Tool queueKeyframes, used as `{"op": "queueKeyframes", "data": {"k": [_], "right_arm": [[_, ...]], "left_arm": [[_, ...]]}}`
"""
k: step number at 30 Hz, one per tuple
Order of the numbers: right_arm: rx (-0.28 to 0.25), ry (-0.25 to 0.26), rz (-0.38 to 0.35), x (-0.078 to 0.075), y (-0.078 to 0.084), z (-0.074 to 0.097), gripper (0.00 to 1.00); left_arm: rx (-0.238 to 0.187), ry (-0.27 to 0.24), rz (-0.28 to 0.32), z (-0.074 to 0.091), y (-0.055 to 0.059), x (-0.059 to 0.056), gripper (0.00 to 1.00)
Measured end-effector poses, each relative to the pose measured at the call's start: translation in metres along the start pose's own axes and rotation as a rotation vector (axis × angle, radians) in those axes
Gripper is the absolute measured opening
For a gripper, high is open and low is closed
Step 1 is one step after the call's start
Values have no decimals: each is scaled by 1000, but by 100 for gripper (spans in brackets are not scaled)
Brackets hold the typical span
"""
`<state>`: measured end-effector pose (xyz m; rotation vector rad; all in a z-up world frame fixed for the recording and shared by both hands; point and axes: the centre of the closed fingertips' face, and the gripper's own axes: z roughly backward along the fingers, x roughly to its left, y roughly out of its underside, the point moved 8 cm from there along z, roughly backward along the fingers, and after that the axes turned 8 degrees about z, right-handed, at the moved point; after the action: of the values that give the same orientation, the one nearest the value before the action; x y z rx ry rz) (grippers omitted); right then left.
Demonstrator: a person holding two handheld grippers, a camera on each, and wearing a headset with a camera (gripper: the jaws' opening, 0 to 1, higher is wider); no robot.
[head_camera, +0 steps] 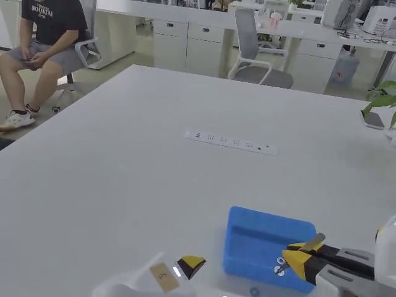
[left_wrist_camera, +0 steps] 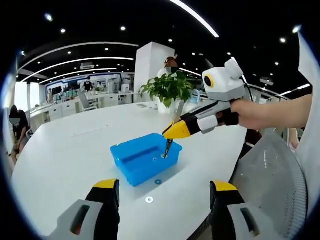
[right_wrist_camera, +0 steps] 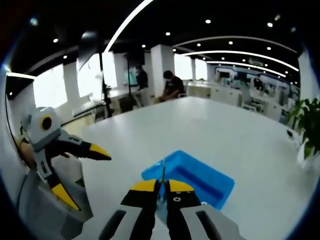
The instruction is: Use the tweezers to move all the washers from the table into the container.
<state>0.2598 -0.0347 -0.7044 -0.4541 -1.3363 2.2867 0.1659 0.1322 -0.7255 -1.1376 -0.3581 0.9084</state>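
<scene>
Across a wide white table (head_camera: 124,154) in an open office, saw a power strip (head_camera: 230,142) mid-frame and a seated person (head_camera: 46,43) at upper left of the head view. Found one blue container (head_camera: 260,244) at lower right, with the right gripper (head_camera: 294,257) pinched onto one pair of tweezers (head_camera: 312,242), tips down at what looked like a washer (head_camera: 279,266) over the container's near side. Spotted the left gripper (head_camera: 189,267) at lower left.

In the left gripper view, noted own jaws spread wide, holding nothing. Counted two washers (left_wrist_camera: 149,200) lying on the table just in front of the container, lower centre, with the tweezer tips inside the container.

In the right gripper view, saw jaws closed on the tweezers, aimed over the container.

Judged the task partly done, with at least two washers to go.
</scene>
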Motion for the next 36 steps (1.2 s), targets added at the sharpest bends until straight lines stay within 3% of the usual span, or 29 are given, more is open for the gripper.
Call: {"op": "queueKeyframes", "data": {"k": [16, 27, 36], "right_arm": [[-6, 15, -1, -23, -14, -19, 3], [32, 9, -19, -39, -6, -39, 3], [93, 9, -23, -49, 6, -55, 3]], "left_arm": [[-10, -7, 9, 2, -1, 1, 74], [-28, -11, 22, 3, -2, 3, 75], [-40, -15, 35, 3, -4, 4, 75]]}}
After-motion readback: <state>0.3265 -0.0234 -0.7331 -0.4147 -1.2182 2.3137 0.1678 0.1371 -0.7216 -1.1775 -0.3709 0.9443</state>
